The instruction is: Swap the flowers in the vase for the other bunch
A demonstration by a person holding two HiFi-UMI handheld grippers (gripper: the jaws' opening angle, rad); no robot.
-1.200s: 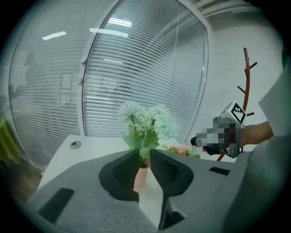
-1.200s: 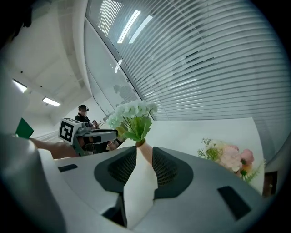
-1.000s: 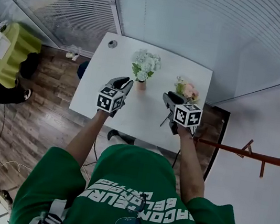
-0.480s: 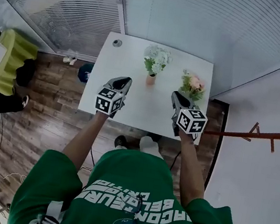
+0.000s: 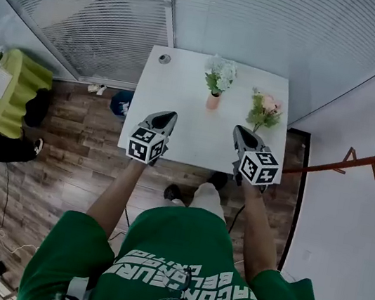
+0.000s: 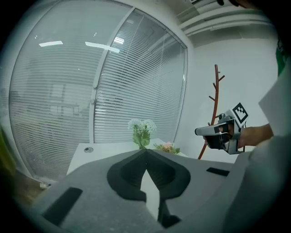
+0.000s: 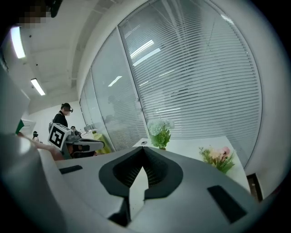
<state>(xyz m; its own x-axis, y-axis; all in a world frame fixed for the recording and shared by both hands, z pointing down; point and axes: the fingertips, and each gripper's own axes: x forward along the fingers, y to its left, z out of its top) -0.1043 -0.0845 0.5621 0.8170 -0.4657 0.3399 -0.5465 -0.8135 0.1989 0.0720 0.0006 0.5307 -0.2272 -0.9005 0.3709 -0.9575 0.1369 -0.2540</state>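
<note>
The table point(image 5: 179, 112) has a smooth, matt white top. On it, towards the far edge, the small vase point(image 5: 212, 102) looks like matt, unglazed terracotta. The white flowers point(image 5: 221, 73) in it look soft and petal-textured. So does the pink bunch point(image 5: 265, 109) lying at the table's right side. Whether they are cloth or plastic cannot be told.

Over the table's near edge, the left gripper point(image 5: 171, 115) and right gripper point(image 5: 238, 130) are matt grey moulded plastic. Their dark pads point(image 7: 126, 174) are ribbed.

The floor point(image 5: 66, 154) around the table is brown wood planking with a low sheen. Behind the table, the glass wall point(image 5: 278, 33) is glossy over pale slatted blinds point(image 5: 96, 16). The shirt point(image 5: 178, 251) is green cloth.
</note>
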